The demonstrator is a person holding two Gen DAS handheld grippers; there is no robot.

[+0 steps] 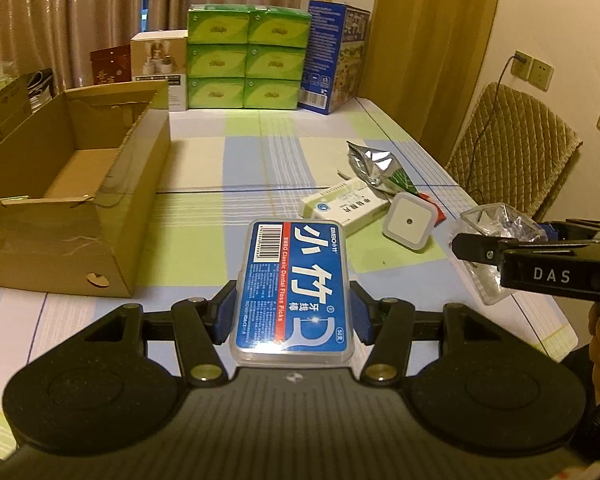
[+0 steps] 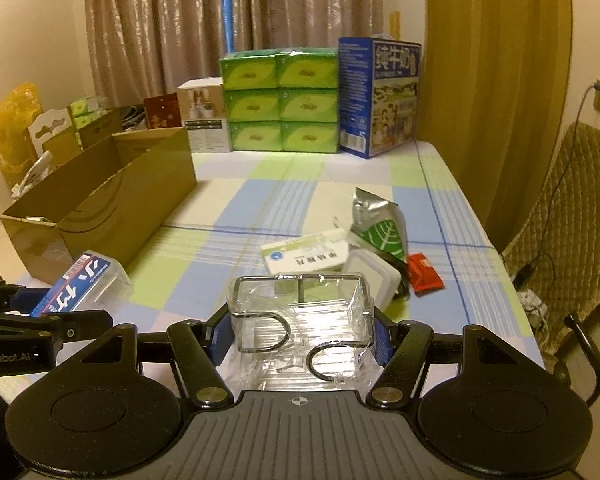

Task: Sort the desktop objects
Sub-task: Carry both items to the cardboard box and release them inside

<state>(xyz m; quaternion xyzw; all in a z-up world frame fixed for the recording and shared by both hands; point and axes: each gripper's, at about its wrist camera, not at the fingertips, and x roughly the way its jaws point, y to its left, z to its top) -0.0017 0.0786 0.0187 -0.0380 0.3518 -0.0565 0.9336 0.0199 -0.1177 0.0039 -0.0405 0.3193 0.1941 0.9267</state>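
Two things are already in your grip and none seems to be in the cardboard box (image 1: pixel 80 184) yet, as far as its visible floor shows, so I judge the sorting barely begun. Start at the left: the box stands open on the checked tablecloth (image 1: pixel 228 160), just left of and ahead of your left gripper (image 1: pixel 292 312). That gripper is clamped on the blue floss pick case (image 1: pixel 294 284), its blue pads pressing both long sides, the case lifted above the cloth and pointing forward. Carrying it over to the box looks like the step in hand.

Moving right, four things lie loose in a cluster on the cloth: a white medicine box (image 1: pixel 346 206), a silver foil pouch (image 1: pixel 380 170) behind it, a white square night light (image 1: pixel 410 222) touching the medicine box, and a small red packet (image 2: pixel 424 272) beside the pouch. All are still to be sorted.

Farthest right, your right gripper (image 2: pixel 302 340) is closed around a clear plastic package with wire hooks (image 2: pixel 300 320), held between its pads, raised just in front of the cluster.
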